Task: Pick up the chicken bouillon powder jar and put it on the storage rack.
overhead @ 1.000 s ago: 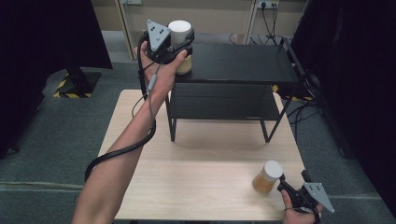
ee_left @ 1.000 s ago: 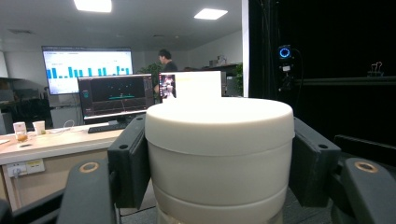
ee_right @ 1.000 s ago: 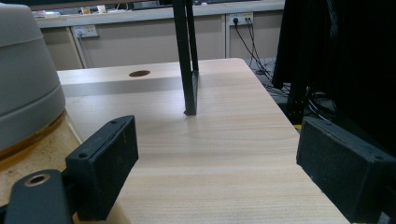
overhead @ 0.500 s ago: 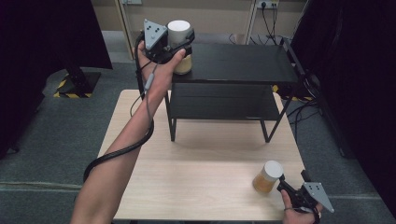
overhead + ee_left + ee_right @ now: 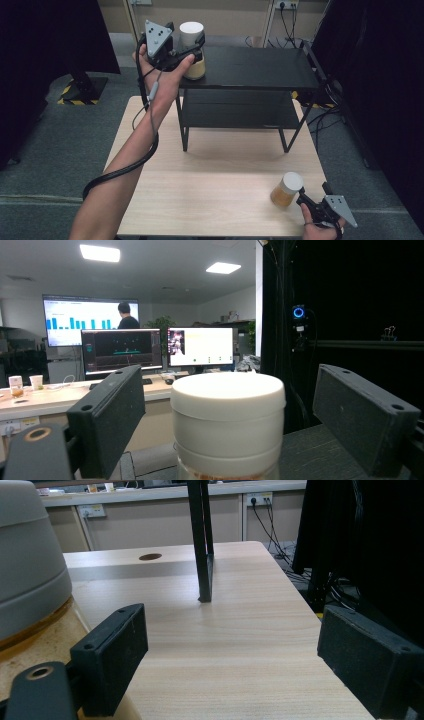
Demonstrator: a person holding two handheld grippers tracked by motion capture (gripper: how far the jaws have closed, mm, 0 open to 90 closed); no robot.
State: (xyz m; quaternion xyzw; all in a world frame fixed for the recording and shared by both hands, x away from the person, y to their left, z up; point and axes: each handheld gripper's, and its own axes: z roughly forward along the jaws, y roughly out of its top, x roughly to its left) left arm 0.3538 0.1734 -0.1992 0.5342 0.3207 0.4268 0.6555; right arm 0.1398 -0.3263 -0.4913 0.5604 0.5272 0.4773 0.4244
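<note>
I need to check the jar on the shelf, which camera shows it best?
The left gripper view: the white-lidded glass jar stands close between open jaws. The high view shows it small, partly hidden.

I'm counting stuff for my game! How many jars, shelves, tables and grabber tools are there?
Jars with white lids: 2, one on the shelf top and one on the table
Black shelf racks: 1
Wooden tables: 1
Grabber tools: 2, left gripper and right gripper
Total: 6

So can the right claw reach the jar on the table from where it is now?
Probably yes. The right claw is open, just beside the jar, with only bare table around; it must shift sideways.
</note>
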